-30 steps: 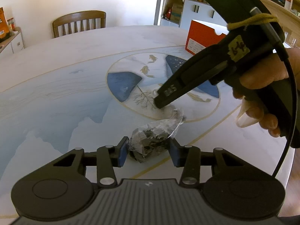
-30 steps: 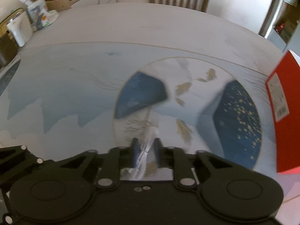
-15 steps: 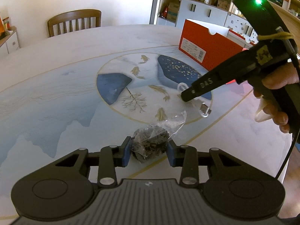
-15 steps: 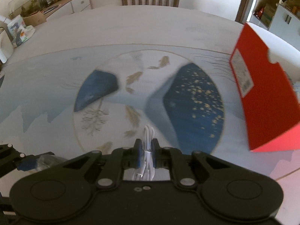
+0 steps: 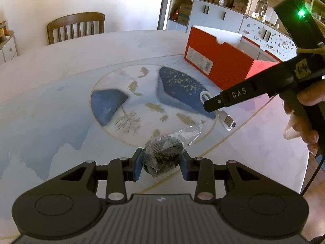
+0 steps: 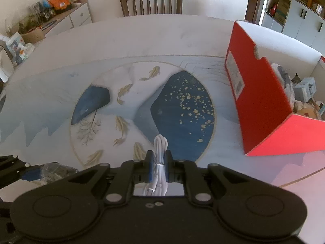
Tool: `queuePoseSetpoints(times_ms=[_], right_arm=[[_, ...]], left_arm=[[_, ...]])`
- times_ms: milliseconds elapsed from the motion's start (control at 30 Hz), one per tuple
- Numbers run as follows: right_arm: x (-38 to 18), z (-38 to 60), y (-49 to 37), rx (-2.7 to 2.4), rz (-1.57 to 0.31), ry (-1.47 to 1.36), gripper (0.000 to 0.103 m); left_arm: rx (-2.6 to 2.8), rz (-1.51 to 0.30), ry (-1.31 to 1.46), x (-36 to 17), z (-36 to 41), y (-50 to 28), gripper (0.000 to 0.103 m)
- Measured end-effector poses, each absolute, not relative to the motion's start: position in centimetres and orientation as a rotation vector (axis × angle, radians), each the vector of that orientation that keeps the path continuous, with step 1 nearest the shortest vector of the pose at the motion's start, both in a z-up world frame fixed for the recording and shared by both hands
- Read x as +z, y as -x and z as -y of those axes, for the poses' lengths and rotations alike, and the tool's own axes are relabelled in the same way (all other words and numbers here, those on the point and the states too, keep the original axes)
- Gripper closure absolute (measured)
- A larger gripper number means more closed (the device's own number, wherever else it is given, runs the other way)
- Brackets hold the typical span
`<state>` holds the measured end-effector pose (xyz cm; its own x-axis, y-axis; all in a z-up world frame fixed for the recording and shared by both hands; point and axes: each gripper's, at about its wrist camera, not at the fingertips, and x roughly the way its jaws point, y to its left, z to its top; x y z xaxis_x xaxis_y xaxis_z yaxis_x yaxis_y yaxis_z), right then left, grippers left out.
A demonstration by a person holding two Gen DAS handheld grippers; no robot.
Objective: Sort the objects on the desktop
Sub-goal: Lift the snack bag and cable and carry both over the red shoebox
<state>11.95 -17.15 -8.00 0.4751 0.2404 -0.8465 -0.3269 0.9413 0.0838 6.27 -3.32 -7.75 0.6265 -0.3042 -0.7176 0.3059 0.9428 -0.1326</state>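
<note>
- The red box (image 6: 262, 109) stands open on the painted table (image 6: 142, 40), right of centre, already holding odds and ends.
- The left gripper (image 5: 160, 163) pinches a crinkly clear bag (image 5: 162, 154) of dark bits: light, soft, probably slippery, best held around its full belly; its sealed tail points away and to the right.
- The right gripper (image 6: 159, 167) is clamped on a bundled white cable (image 6: 160, 158), limp and light, loops pointing forward.

Clear packet of dark bits (image 5: 162, 154); bundled white cable (image 6: 160, 158)
</note>
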Motion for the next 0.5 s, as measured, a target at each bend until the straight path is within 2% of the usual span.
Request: queuePoseSetpoints(times_ms=[500], right_arm=[[-3.7,20.8,-10.1,0.439,-0.941,0.044,0.094]], left_arm=[[-0.371,-0.792,0.013,-3.5,6.3,-7.7,0.068]])
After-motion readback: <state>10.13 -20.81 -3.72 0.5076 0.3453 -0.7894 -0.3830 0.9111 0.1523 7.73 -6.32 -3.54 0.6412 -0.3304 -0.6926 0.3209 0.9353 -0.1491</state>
